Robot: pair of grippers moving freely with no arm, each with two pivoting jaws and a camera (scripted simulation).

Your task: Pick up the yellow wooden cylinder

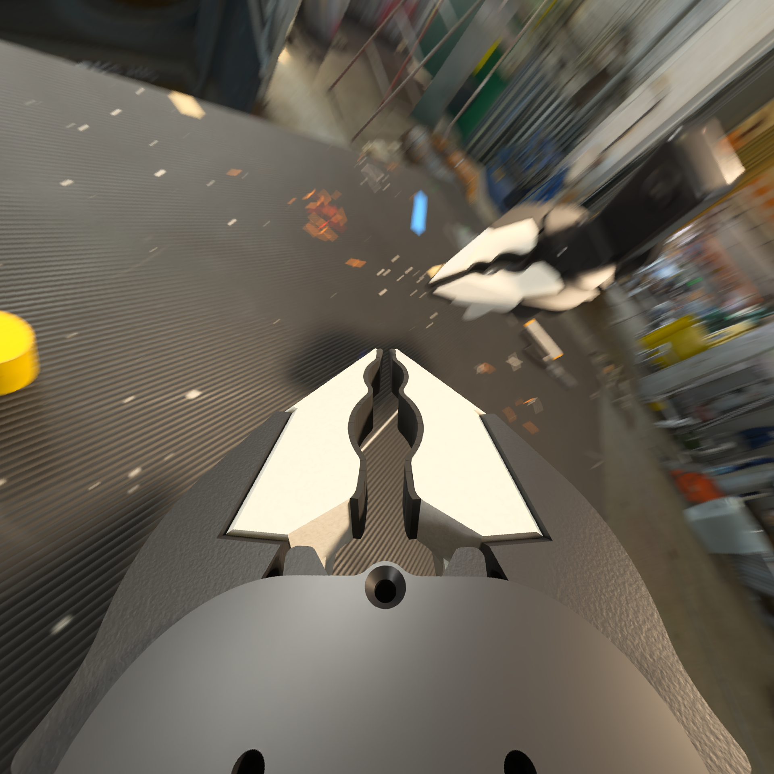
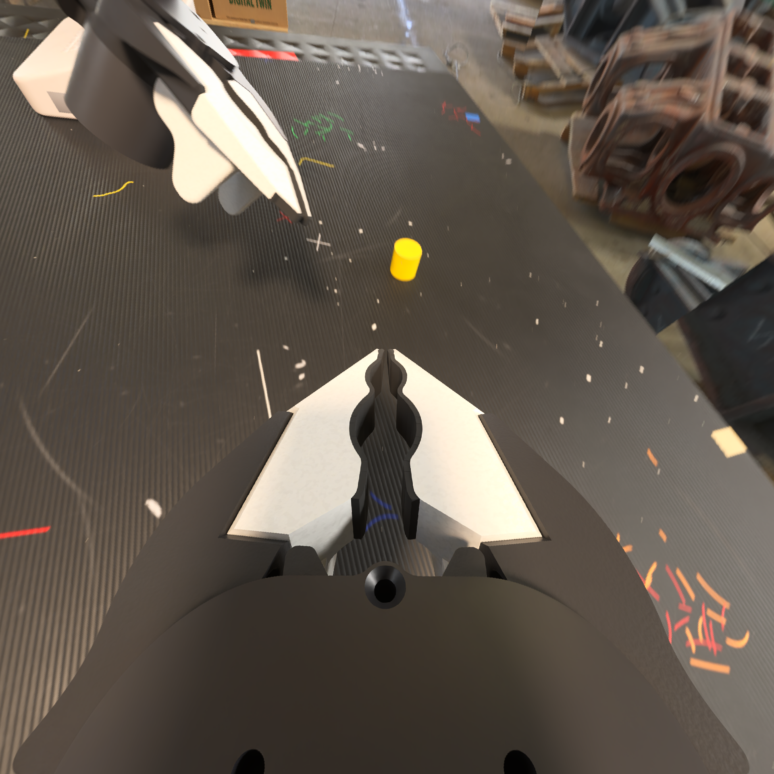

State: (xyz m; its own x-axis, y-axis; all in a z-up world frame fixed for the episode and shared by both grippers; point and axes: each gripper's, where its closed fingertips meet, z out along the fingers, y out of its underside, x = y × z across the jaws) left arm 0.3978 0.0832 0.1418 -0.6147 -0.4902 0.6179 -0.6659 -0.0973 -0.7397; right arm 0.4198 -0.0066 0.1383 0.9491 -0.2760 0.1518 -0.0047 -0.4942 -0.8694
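The yellow wooden cylinder (image 2: 405, 259) stands upright on the dark table, a short way ahead of my right gripper (image 2: 385, 351), which is shut and empty. In the left wrist view the cylinder (image 1: 14, 354) is cut off at the left edge, well to the left of my left gripper (image 1: 385, 351), which is shut and empty above the table. The left gripper also shows in the right wrist view (image 2: 302, 218), tips down close to the table, left of the cylinder. The right gripper shows in the left wrist view (image 1: 433, 278), far right, shut.
The dark ribbed table (image 2: 125, 335) carries coloured scribbles and small flecks. A white box (image 2: 46, 79) and a cardboard box (image 2: 247, 14) sit at its far left end. The table's right edge (image 2: 628, 293) drops to a floor with rusty machinery (image 2: 670, 146).
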